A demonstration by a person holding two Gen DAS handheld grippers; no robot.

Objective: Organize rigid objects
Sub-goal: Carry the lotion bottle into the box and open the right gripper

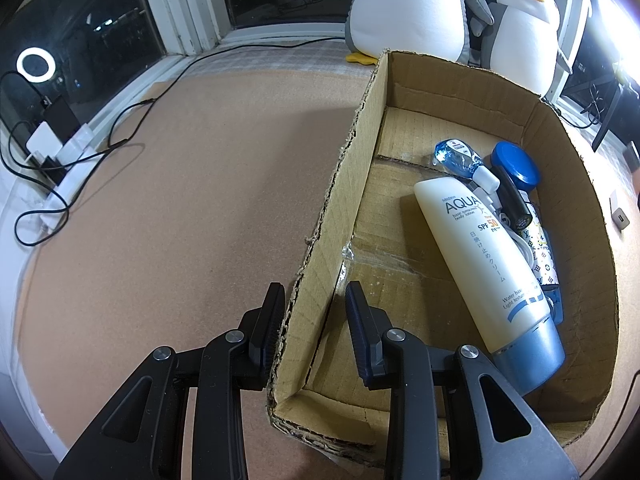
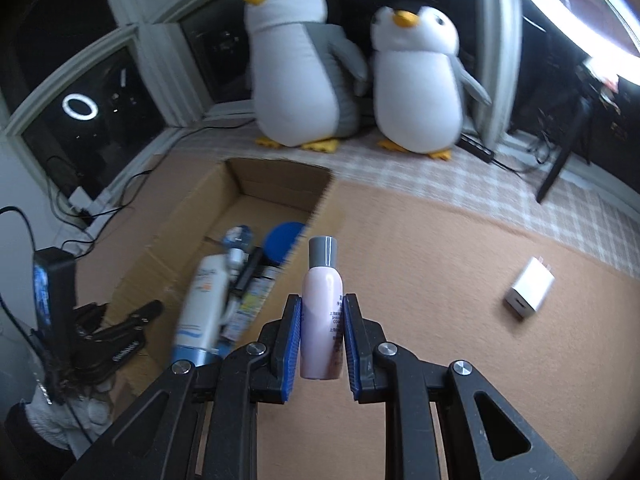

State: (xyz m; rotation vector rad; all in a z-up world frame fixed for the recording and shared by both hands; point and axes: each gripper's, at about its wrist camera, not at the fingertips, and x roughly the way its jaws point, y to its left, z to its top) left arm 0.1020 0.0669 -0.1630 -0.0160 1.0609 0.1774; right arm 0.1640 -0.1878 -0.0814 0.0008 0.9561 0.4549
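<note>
Right hand-held gripper (image 2: 322, 330) clenched on bottle (image 2: 321, 320); left hand-held gripper (image 1: 314, 314) released, straddling box (image 1: 340, 216) wall.

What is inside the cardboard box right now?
In the box: a sunscreen tube, a blue-lidded jar, a small blue bottle, a black stick and a patterned item. The tube hides whatever lies under it.

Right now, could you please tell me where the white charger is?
In the right wrist view, the white charger lies on the tan mat, right of the pink bottle, outside the cardboard box.
</note>
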